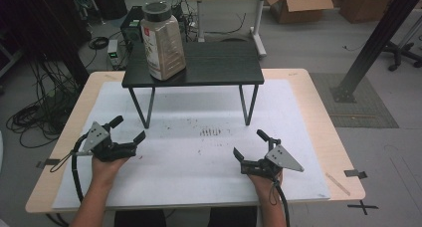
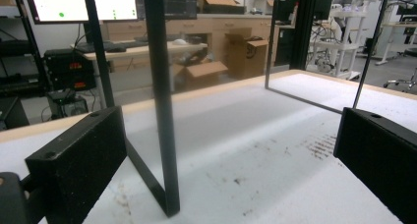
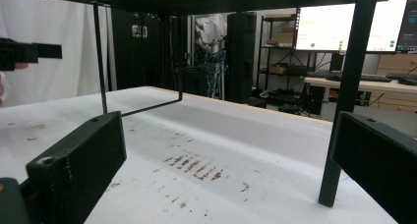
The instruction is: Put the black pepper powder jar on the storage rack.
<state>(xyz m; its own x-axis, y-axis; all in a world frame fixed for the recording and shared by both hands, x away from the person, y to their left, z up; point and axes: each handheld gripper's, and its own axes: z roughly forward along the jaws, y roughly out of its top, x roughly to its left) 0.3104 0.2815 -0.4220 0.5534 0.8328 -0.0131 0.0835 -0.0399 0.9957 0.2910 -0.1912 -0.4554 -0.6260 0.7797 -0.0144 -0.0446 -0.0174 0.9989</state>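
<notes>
progress: nothing begun | left tool [image 1: 130,129] wide, empty | right tool [image 1: 247,143] wide, empty | jar [image 1: 162,41] untouched atop black stand [image 1: 219,67], well apart | grasp remains

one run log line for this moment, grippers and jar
left gripper: open, on white mat | right gripper: open, on mat | jar: upright, lidded, untouched on black stand left end

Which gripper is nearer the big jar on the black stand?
Left. The left gripper rests on the table below the jar, slightly to its left; the right gripper sits farther off to its right.
</notes>
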